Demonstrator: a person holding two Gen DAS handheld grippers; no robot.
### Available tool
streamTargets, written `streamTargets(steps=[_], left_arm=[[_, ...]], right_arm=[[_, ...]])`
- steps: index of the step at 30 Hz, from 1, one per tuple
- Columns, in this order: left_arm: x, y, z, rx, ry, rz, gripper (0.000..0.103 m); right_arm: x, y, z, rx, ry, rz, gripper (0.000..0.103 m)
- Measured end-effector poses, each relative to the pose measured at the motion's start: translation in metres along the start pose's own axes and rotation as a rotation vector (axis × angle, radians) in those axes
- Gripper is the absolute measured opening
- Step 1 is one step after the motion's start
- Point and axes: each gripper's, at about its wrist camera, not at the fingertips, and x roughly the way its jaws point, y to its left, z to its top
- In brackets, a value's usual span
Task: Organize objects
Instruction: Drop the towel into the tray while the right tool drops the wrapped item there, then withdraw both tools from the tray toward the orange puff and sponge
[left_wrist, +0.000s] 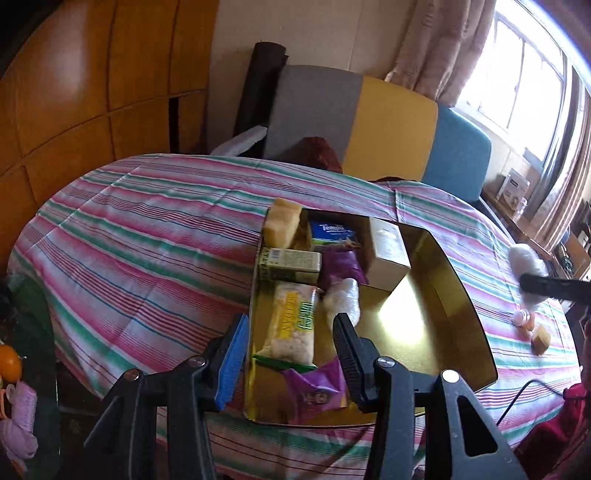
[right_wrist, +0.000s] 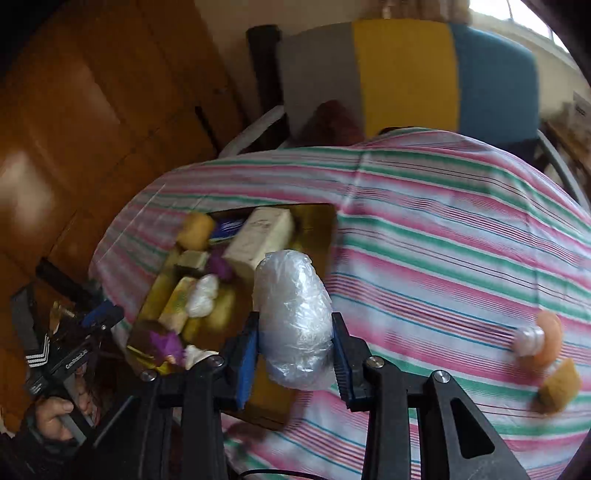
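A gold tray (left_wrist: 443, 295) lies on the striped tablecloth (left_wrist: 147, 236). It holds a rice-cracker packet (left_wrist: 291, 325), a green carton (left_wrist: 291, 264), a beige box (left_wrist: 388, 254), a tissue pack (left_wrist: 332, 230), a yellow sponge (left_wrist: 282, 227), purple packets (left_wrist: 340, 266) and a white wrapped bundle (left_wrist: 343, 299). My left gripper (left_wrist: 290, 332) hovers over the tray's near left edge, open, gripping nothing. My right gripper (right_wrist: 295, 321) is shut on a plastic-wrapped white bundle (right_wrist: 295, 295), held above the cloth just right of the tray (right_wrist: 317, 229). The left wrist view shows that bundle (left_wrist: 524, 258) at the far right.
A small bottle (right_wrist: 535, 339) and a yellow sponge cube (right_wrist: 557, 384) lie on the cloth to the right. A grey, yellow and blue chair back (left_wrist: 388, 122) stands behind the table, wooden cabinets (left_wrist: 92, 92) to the left. A black cable (left_wrist: 517, 398) crosses the near right corner.
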Motion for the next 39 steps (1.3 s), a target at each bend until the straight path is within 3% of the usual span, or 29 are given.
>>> streamTargets(steps=[3, 7, 15, 18, 22, 34, 39], left_arm=[[-0.002, 0.009, -0.002, -0.017, 0.002, 0.001, 0.047], [-0.004, 0.021, -0.007, -0.039, 0.005, 0.003, 0.047], [0.004, 0.039, -0.013, -0.077, 0.025, 0.006, 0.047], [0.005, 0.040, -0.014, -0.074, 0.024, 0.011, 0.047], [0.005, 0.037, -0.014, -0.064, 0.024, 0.013, 0.047], [-0.010, 0.004, -0.007, 0.036, -0.026, 0.015, 0.047], [-0.011, -0.014, -0.005, 0.082, -0.021, -0.006, 0.048]], right_arm=[[0.048, 0.046, 0.003, -0.046, 0.103, 0.017, 0.037], [0.113, 0.071, -0.002, -0.035, 0.229, -0.025, 0.037], [0.165, 0.089, -0.011, -0.013, 0.309, -0.037, 0.042], [0.162, 0.092, -0.017, -0.003, 0.299, 0.024, 0.069], [0.146, 0.091, -0.020, -0.006, 0.254, 0.036, 0.081], [0.075, 0.077, -0.017, -0.056, 0.058, -0.003, 0.086], [0.043, 0.053, -0.016, -0.034, -0.016, -0.028, 0.089]])
